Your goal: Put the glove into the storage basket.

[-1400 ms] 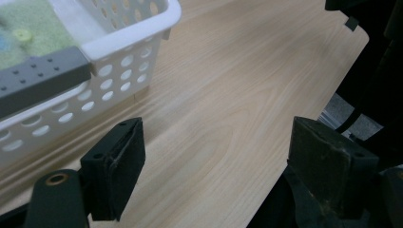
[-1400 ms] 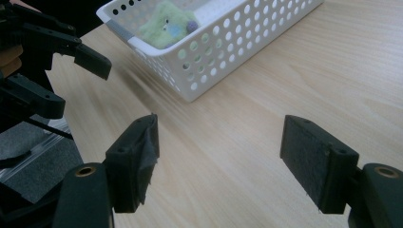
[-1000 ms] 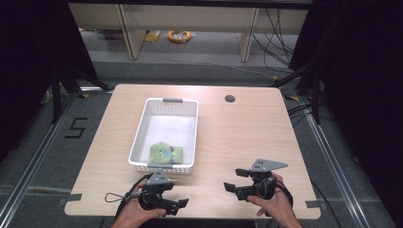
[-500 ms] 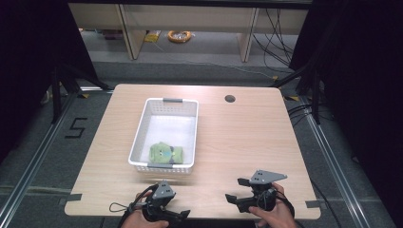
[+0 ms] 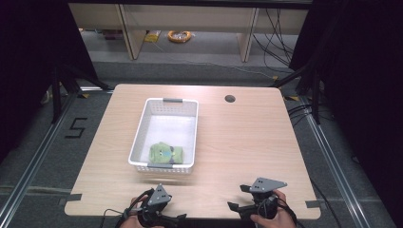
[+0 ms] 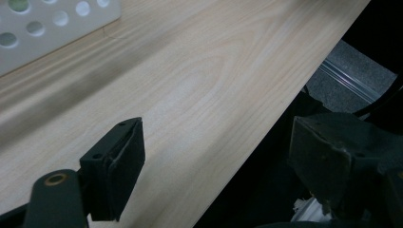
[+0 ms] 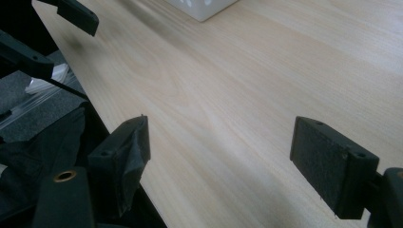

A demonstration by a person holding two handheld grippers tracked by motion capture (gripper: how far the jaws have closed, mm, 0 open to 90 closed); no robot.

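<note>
A white perforated basket [image 5: 164, 110] stands on the wooden table [image 5: 247, 142], left of centre. A green soft item [image 5: 166, 154] lies at its near end. My left gripper [image 5: 179, 218] is at the table's front edge, open and empty; in the left gripper view [image 6: 223, 161] one jaw is over the wood and the other hangs past the edge. My right gripper [image 5: 237, 198] is open and empty over the front right of the table, its jaws pointing left [image 7: 228, 156]. Both sit well in front of the basket.
A round cable hole [image 5: 230, 99] is at the table's far right. The basket's corner [image 6: 47, 28] lies beyond the left gripper. The left gripper's jaws [image 7: 71, 14] appear far off in the right gripper view. Dark floor and metal rails surround the table.
Both grippers have drawn back toward the table's front edge, the left one now partly past it. Both stay open. The basket and green item have not moved.
</note>
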